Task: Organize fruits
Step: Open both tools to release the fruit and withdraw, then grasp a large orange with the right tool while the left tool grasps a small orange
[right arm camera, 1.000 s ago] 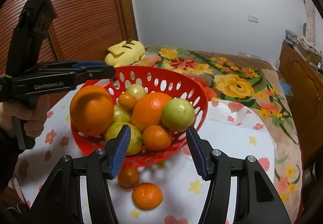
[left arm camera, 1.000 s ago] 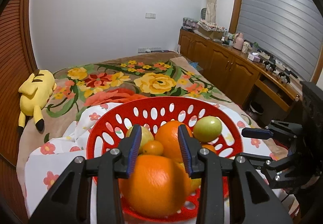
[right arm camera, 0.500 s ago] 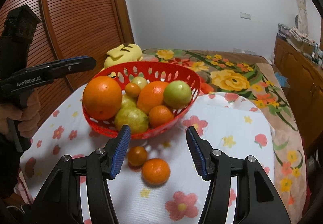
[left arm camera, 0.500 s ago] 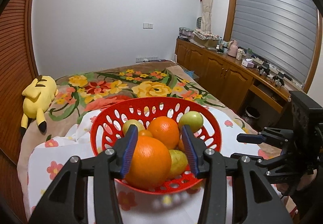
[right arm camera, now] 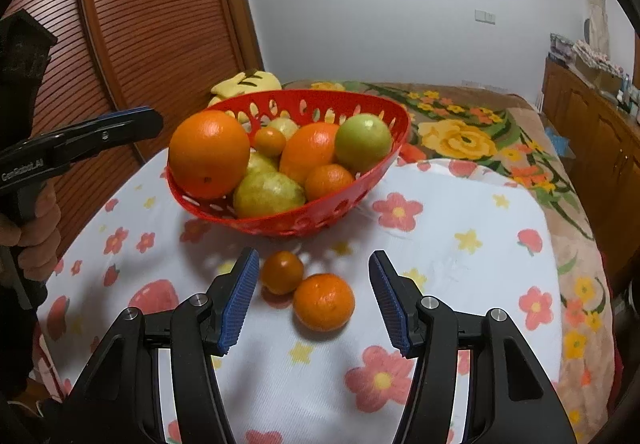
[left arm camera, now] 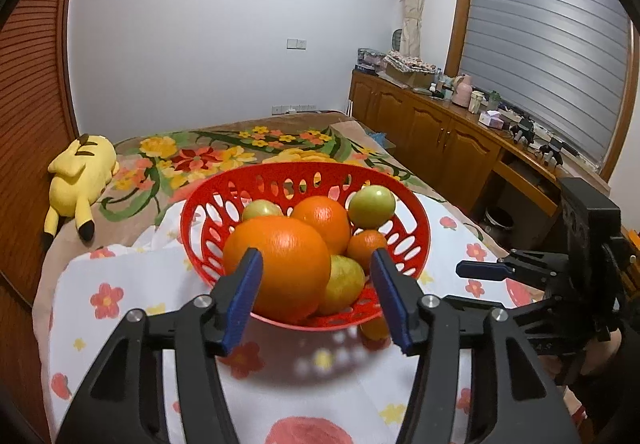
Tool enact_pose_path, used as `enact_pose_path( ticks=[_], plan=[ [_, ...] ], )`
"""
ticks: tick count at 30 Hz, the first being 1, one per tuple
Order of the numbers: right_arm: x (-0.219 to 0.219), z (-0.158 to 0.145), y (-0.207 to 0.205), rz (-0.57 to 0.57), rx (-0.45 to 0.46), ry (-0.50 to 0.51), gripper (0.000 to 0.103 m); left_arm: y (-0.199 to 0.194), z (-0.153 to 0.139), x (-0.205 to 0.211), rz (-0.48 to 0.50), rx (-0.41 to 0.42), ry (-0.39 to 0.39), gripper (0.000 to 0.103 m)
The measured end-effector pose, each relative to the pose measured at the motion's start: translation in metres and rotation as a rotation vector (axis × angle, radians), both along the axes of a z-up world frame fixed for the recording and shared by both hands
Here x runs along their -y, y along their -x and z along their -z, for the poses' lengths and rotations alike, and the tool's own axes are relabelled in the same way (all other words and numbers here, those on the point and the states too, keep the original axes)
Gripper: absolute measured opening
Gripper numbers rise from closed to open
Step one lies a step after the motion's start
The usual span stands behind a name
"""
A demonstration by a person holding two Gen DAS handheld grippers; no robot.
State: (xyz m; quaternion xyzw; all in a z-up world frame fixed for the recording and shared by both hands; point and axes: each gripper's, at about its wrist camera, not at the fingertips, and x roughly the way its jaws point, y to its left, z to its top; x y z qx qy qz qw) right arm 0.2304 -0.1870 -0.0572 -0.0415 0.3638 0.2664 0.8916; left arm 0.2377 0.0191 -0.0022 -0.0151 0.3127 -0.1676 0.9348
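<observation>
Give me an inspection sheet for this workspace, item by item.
Surface: flowered white cloth over a bed.
Job's things: red basket heaped with fruit, big orange at its rim; two small oranges, and, touching on the cloth.
Clutter: yellow plush toy.
Grippers: left gripper open, jaws just widened, nothing held; right gripper open, above the loose oranges.
Cables: nothing seen.
Surroundings: wooden cabinets, shuttered window.
</observation>
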Motion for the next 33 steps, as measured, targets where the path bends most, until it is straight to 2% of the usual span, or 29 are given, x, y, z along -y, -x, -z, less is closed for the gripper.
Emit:
enact_pose_path(
  ticks=[8, 13, 23, 33],
  plan=[
    [0.000, 0.010, 0.001, 0.005, -0.026, -0.001, 0.059, 0.011, 0.017, -0.003, -0.009, -0.022, -0.012, 0.058],
    [-0.002, 0.018, -0.001, 0.006, -0.045, 0.005, 0.059, 0.017, 0.031, -0.003, -0.014, -0.039, -0.016, 0.067],
    [-0.006, 0.038, -0.011, 0.003, -0.081, 0.029, 0.059, 0.021, 0.055, -0.004, -0.025, -0.082, -0.007, 0.067],
    [-0.007, 0.054, -0.020, -0.012, -0.140, 0.013, 0.057, 0.017, 0.071, 0.009, -0.002, -0.119, -0.006, 0.067]
  ],
)
